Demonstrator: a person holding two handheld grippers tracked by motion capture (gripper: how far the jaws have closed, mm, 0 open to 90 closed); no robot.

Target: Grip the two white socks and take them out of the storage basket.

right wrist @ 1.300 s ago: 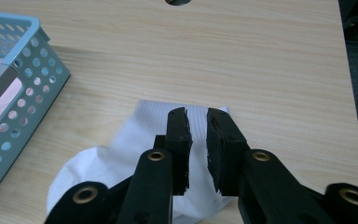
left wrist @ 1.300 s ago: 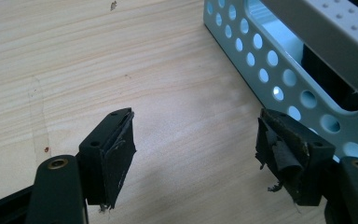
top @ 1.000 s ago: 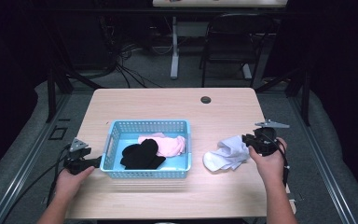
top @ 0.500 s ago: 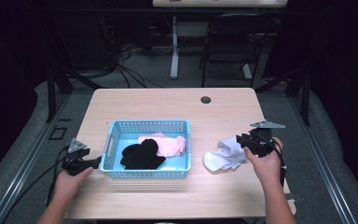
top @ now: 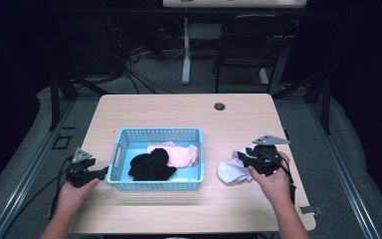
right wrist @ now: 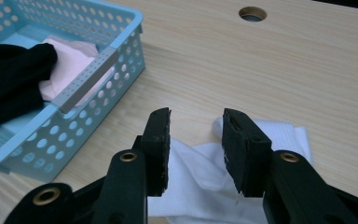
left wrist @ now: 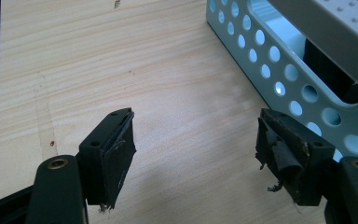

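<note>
Right gripper (right wrist: 196, 140) sits low over the white sock (right wrist: 205, 186), jaws partly apart and just been opening; cloth lies under and behind the gap, but the pads aren't pressing on it, so nothing is held. In the high view the right gripper (top: 246, 160) is at the sock's right edge, with the sock (top: 231, 172) crumpled on the table (top: 189, 107) just right of the blue basket (top: 155, 133), apart from its wall. My read: the sock is either just let go or about to be regripped, jaws opened to take a thicker bunch of cloth. The basket already holds a black sock (top: 151, 166) overlapping a pink one (top: 179, 154), so the white one looks like the last item outside and likely goes in next. Left gripper (left wrist: 196, 154) is wide open and empty, bare tabletop between the jaws, its right jaw close beside the basket's perforated wall (left wrist: 279, 70). In the high view it rests at the basket's left end (top: 92, 174), touching or nearly so; can't tell which. Probably parked there to steady the light basket if it gets bumped. Risk: a shallow bite on loose cloth slips off during the lift.
</note>
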